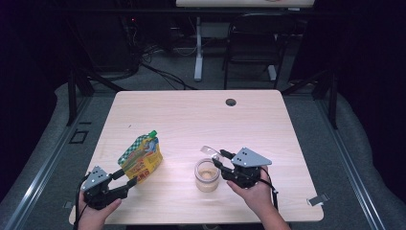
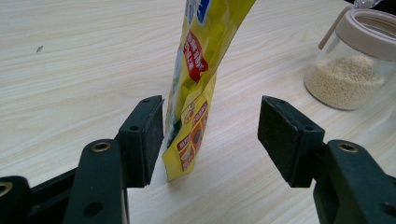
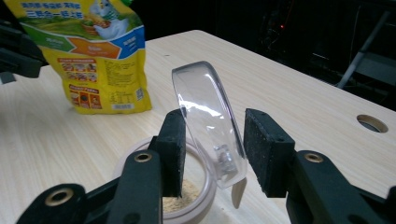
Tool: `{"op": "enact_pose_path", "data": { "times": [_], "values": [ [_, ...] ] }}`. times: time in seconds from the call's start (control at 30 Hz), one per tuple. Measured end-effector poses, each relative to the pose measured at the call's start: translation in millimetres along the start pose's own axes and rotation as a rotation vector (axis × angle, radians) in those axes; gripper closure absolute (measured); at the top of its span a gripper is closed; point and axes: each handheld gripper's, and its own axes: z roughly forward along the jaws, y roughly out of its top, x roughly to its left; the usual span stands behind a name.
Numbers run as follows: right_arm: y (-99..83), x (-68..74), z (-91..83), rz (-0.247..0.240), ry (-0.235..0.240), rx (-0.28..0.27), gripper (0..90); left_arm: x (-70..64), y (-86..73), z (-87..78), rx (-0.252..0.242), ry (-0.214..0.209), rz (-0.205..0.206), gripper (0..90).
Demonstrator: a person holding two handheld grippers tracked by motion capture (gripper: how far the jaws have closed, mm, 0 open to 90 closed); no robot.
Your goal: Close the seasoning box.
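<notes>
Jaws of the left gripper (image 2: 211, 140) stand wide apart around the lower edge of the yellow pouch (image 2: 196, 88), one pad just beside its face and the other well clear, so nothing is clamped yet. The pouch stands upright on the table (image 1: 191, 115), its long axis running up to a green cap (image 1: 152, 133), to the left of the jar (image 1: 207, 175) and on the left gripper's side of it. At the jar, the right gripper (image 3: 212, 151) has its jaws parted either side of the clear flip lid (image 3: 208, 116), which is tilted up off the jar's rim; whether a pad touches it I cannot tell. The jar, partly filled with pale grains, sits open between the two grippers.
</notes>
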Motion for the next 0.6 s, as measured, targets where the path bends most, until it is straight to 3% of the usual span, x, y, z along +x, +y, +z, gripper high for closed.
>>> {"op": "enact_pose_path", "data": {
  "times": [0.6],
  "values": [
    [-12.2,20.2,4.0,-0.081,-0.031,0.013,48.8,-0.2,-0.8,1.8,0.016,0.001,0.007,40.8]
  ]
}}
